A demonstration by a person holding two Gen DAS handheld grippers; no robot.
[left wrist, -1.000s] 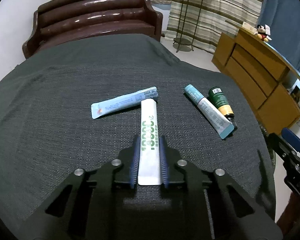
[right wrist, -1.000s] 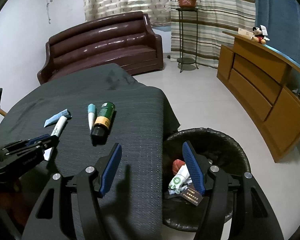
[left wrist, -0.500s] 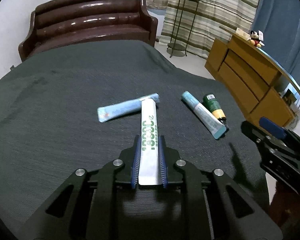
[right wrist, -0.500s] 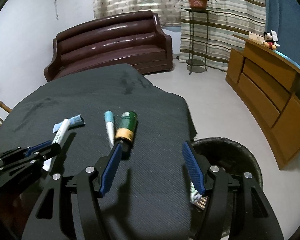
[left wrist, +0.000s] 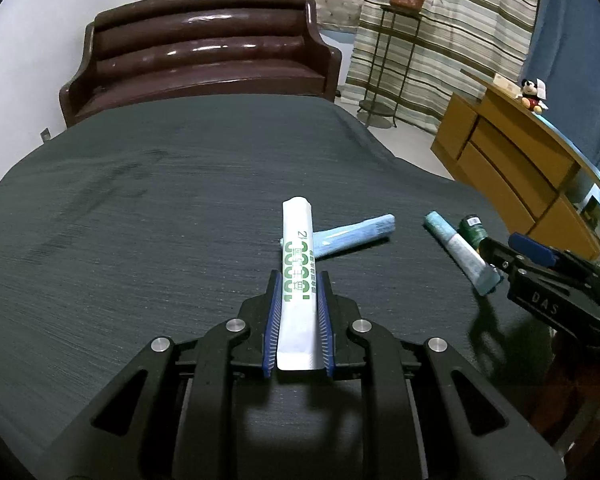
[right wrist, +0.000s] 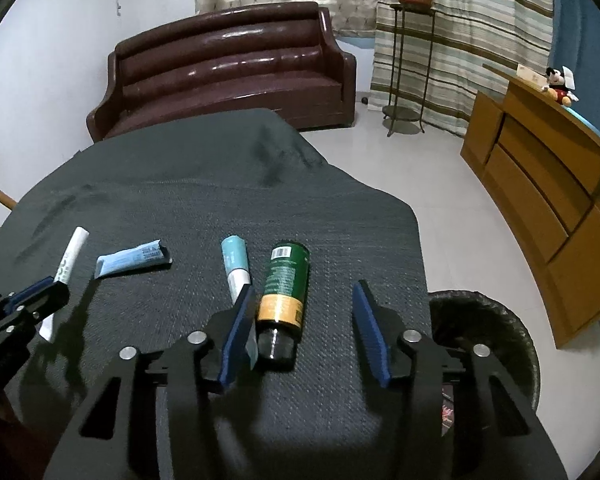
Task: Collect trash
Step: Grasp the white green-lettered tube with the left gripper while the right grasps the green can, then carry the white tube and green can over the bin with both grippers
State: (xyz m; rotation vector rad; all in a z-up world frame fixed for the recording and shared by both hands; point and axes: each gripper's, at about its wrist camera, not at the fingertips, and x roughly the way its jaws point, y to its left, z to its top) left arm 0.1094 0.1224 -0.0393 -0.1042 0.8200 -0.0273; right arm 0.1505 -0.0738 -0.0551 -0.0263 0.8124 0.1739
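My left gripper point(left wrist: 298, 280) is shut on a white tube with green print point(left wrist: 298, 264) and holds it lifted, its tip over a light blue tube point(left wrist: 352, 236) on the dark table. The white tube also shows in the right wrist view point(right wrist: 70, 260), with the blue tube point(right wrist: 134, 262) beside it. My right gripper point(right wrist: 304, 296) is open, its jaws around the cap end of a green bottle with a yellow band point(right wrist: 286, 284). A teal and white tube point(right wrist: 236, 268) lies just left of the bottle, by the left finger.
A black-lined trash bin point(right wrist: 496, 328) stands on the floor off the table's right edge. A brown sofa point(right wrist: 228, 68) is behind the table, a wooden cabinet point(right wrist: 548, 184) at the right, and a plant stand point(right wrist: 408, 60) by the curtains.
My right gripper moved left from over the bin to over the table and now brackets the green bottle. My left gripper lifted the white tube off the table and tilted it upward.
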